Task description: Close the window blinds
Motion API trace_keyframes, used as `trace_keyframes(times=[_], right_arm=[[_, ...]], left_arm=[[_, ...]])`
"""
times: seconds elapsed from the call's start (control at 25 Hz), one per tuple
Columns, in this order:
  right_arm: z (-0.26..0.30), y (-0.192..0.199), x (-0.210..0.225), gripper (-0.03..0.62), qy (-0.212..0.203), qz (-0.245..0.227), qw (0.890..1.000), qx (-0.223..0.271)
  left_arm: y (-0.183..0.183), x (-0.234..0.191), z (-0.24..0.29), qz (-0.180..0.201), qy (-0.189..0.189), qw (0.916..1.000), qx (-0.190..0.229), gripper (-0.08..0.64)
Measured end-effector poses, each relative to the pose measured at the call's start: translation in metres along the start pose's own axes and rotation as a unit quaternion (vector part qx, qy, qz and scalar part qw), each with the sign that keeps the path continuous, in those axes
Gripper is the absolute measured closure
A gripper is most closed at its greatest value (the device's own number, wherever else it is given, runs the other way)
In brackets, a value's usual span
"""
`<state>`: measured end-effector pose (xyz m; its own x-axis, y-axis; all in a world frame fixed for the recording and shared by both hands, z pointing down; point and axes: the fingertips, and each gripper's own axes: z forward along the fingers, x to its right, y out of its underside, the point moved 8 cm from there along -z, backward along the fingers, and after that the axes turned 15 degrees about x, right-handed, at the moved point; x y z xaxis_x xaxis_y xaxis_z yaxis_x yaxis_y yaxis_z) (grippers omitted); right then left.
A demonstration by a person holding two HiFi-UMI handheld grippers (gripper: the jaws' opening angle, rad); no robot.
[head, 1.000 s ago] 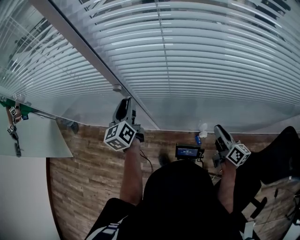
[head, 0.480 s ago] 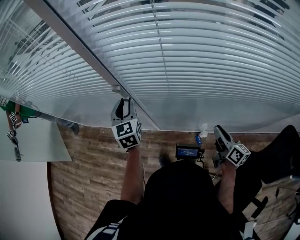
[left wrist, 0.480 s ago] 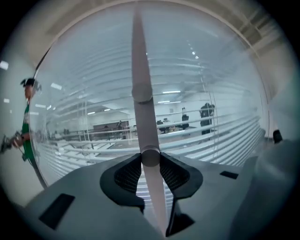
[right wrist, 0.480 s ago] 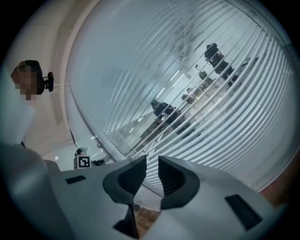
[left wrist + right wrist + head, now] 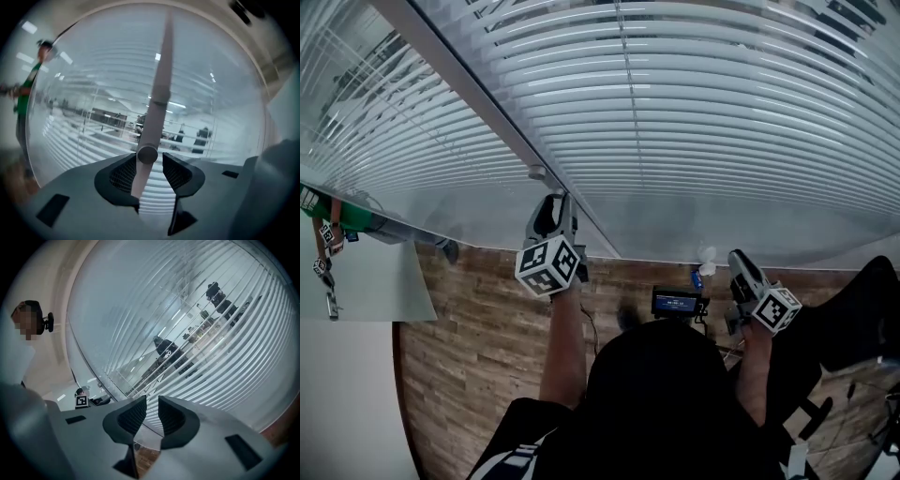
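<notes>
White slatted blinds (image 5: 694,112) hang behind the glass, and they fill the right gripper view too as blinds (image 5: 201,329). A grey tilt wand (image 5: 155,101) hangs down in front of them. Its round lower end lies between the jaws of my left gripper (image 5: 149,158), raised beside the window frame post (image 5: 478,103). The jaws are opening: the wand rests against the left pad with a gap to the right pad. In the head view the left gripper (image 5: 554,202) points up at the glass. My right gripper (image 5: 738,256) is held low near the sill; the right gripper (image 5: 152,404) has a narrow gap and nothing in it.
A wood-plank floor (image 5: 469,347) lies below. A white tabletop (image 5: 366,281) stands at the left, a small black device with a screen (image 5: 677,303) by the sill, and a dark chair (image 5: 862,319) at the right. A person in green (image 5: 342,220) shows at the far left.
The left gripper twisted on the wand, its marker cube turning one way and then back, and it sits slightly lower than half a second ago. The right gripper has not moved.
</notes>
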<state>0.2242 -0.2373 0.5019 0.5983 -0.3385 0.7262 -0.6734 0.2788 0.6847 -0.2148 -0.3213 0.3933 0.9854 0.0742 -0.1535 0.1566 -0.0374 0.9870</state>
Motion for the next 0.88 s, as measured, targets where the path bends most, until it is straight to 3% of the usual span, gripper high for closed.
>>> trace_keyframes(times=[0.08, 0.12, 0.2, 0.28, 0.36, 0.44, 0.56, 0.68, 0.76, 0.8, 0.84, 0.88], right_arm=[[0.0, 0.0, 0.0, 0.514, -0.001, 0.0, 1.0, 0.0], [0.001, -0.001, -0.002, 0.514, -0.001, 0.0, 1.0, -0.001], [0.003, -0.003, -0.008, 0.514, -0.001, 0.002, 1.0, -0.002], [0.003, -0.004, -0.009, 0.514, 0.001, 0.002, 1.0, -0.002], [0.001, -0.003, -0.005, 0.514, 0.001, 0.001, 1.0, -0.001], [0.0, -0.003, -0.004, 0.514, 0.001, 0.001, 1.0, 0.001], [-0.001, -0.003, -0.003, 0.514, 0.005, 0.0, 1.0, 0.002], [-0.003, -0.002, -0.002, 0.514, 0.01, -0.001, 1.0, 0.0], [-0.004, -0.002, -0.001, 0.514, 0.011, -0.001, 1.0, -0.002], [-0.004, -0.001, -0.002, 0.514, 0.011, -0.001, 1.0, -0.003], [-0.003, -0.001, -0.002, 0.514, 0.01, -0.001, 1.0, -0.003], [-0.002, -0.001, -0.003, 0.514, 0.009, -0.002, 1.0, -0.004]], left_arm=[[0.002, -0.008, -0.002, -0.108, -0.006, 0.994, 0.015, 0.383], [0.002, -0.011, -0.002, -0.14, -0.009, 0.9899, 0.02, 0.383], [0.0, -0.014, 0.0, -0.162, -0.01, 0.9865, 0.024, 0.383], [-0.002, -0.013, 0.002, -0.156, -0.007, 0.9874, 0.027, 0.386], [-0.003, -0.01, 0.003, -0.126, -0.008, 0.9917, 0.027, 0.419], [-0.004, -0.007, 0.003, -0.072, -0.011, 0.9972, 0.018, 0.422], [-0.005, -0.001, 0.005, 0.055, -0.014, 0.9983, -0.009, 0.423], [-0.005, 0.006, 0.007, 0.208, -0.018, 0.9774, -0.036, 0.423], [-0.004, 0.01, 0.008, 0.275, -0.018, 0.9603, -0.046, 0.423], [-0.005, 0.011, 0.008, 0.288, -0.017, 0.9564, -0.048, 0.423], [-0.005, 0.01, 0.008, 0.281, -0.014, 0.9585, -0.047, 0.423], [-0.005, 0.009, 0.008, 0.252, -0.009, 0.9667, -0.041, 0.423]])
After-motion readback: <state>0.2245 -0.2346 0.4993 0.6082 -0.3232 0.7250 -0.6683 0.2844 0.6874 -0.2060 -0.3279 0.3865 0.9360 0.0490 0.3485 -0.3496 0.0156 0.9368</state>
